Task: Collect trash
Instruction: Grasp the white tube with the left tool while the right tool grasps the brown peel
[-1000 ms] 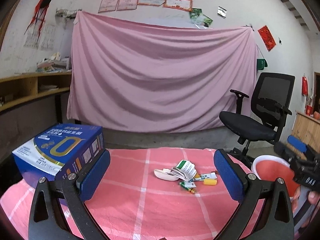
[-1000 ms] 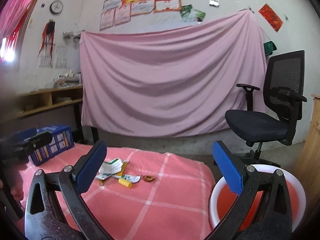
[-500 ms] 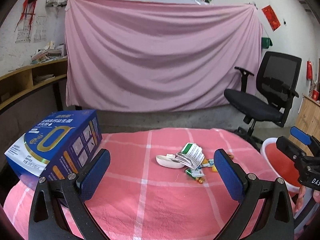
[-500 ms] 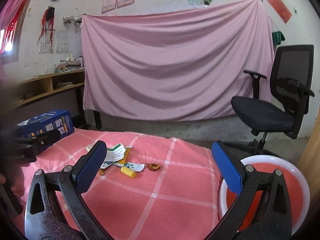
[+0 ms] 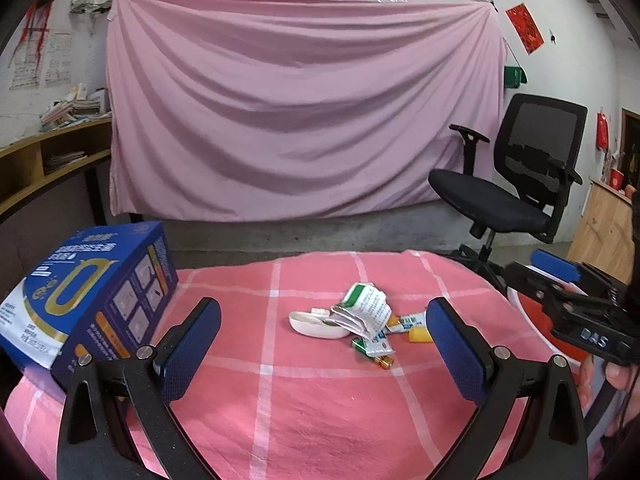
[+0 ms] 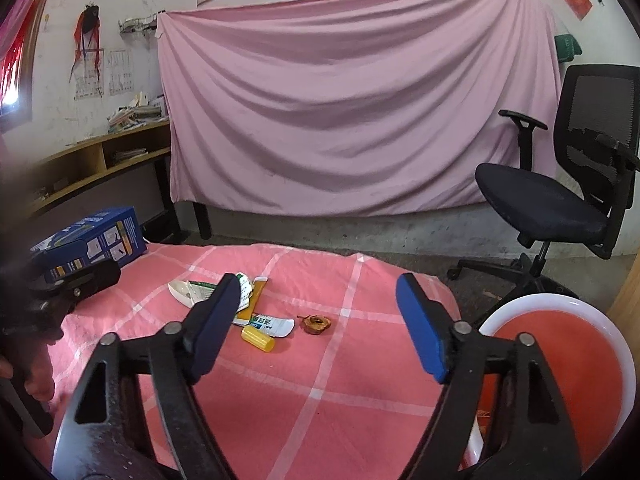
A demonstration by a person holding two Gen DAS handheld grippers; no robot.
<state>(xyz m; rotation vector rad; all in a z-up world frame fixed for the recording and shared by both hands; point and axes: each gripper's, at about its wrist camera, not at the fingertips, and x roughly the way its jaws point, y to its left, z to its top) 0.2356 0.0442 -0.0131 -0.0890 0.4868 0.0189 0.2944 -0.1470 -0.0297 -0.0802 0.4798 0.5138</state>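
Observation:
A small pile of trash lies mid-table on the pink checked cloth (image 5: 280, 400): a crumpled green-and-white paper (image 5: 366, 312), a white spoon-like scoop (image 5: 316, 326), a battery (image 5: 378, 358), a yellow cap (image 5: 419, 335) and torn wrappers. My left gripper (image 5: 324, 344) is open and empty, short of the pile. My right gripper (image 6: 316, 324) is open and empty; ahead of it lie the yellow cap (image 6: 258, 339), a torn wrapper (image 6: 274, 324) and a brown dried ring (image 6: 317, 324). A red bin with a white rim (image 6: 560, 368) stands off the table's right edge.
A blue box (image 5: 86, 300) sits on the table's left corner, also in the right wrist view (image 6: 94, 240). A black office chair (image 5: 516, 196) stands behind right. A pink sheet (image 5: 304, 108) hangs on the back wall. Wooden shelves (image 6: 92, 168) are at left.
Both grippers have tilted down and moved closer to the table. The trash pile now sits larger and nearer between the fingers. Both stay open.

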